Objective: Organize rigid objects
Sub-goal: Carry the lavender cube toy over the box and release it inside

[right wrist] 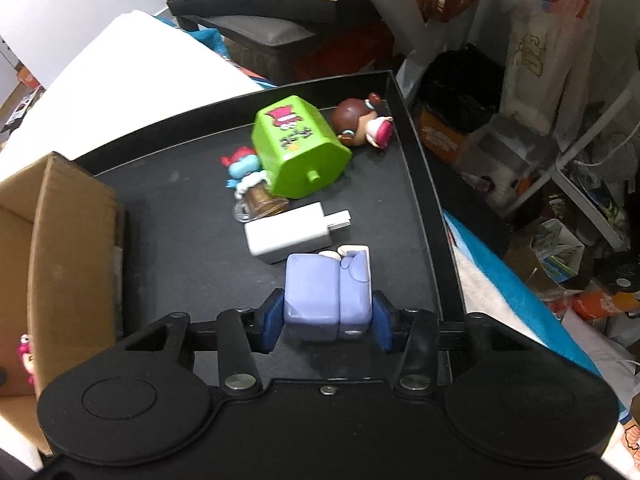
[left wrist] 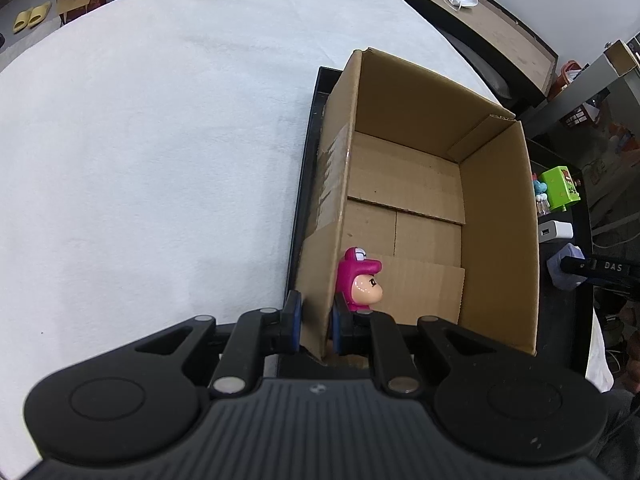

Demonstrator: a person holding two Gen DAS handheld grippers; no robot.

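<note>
An open cardboard box (left wrist: 496,216) stands on a black tray (left wrist: 304,184). My left gripper (left wrist: 316,320) is shut on the box's near left wall, one finger outside, one inside. A pink toy figure (left wrist: 358,280) stands inside the box by the inner finger; it also shows in the right wrist view (right wrist: 26,354). My right gripper (right wrist: 328,320) is shut on a lilac block toy (right wrist: 326,292) over the tray (right wrist: 180,208). Beyond it lie a white charger (right wrist: 288,234), a green box toy (right wrist: 298,148), a small blue-haired figure (right wrist: 244,168) and a brown-haired doll (right wrist: 362,120).
The tray sits on a white cloth-covered table (left wrist: 140,140). The box (right wrist: 60,248) fills the tray's left part. A dark bench (right wrist: 276,12) stands beyond the tray. Bags, baskets and clutter (right wrist: 540,120) lie on the floor to the right.
</note>
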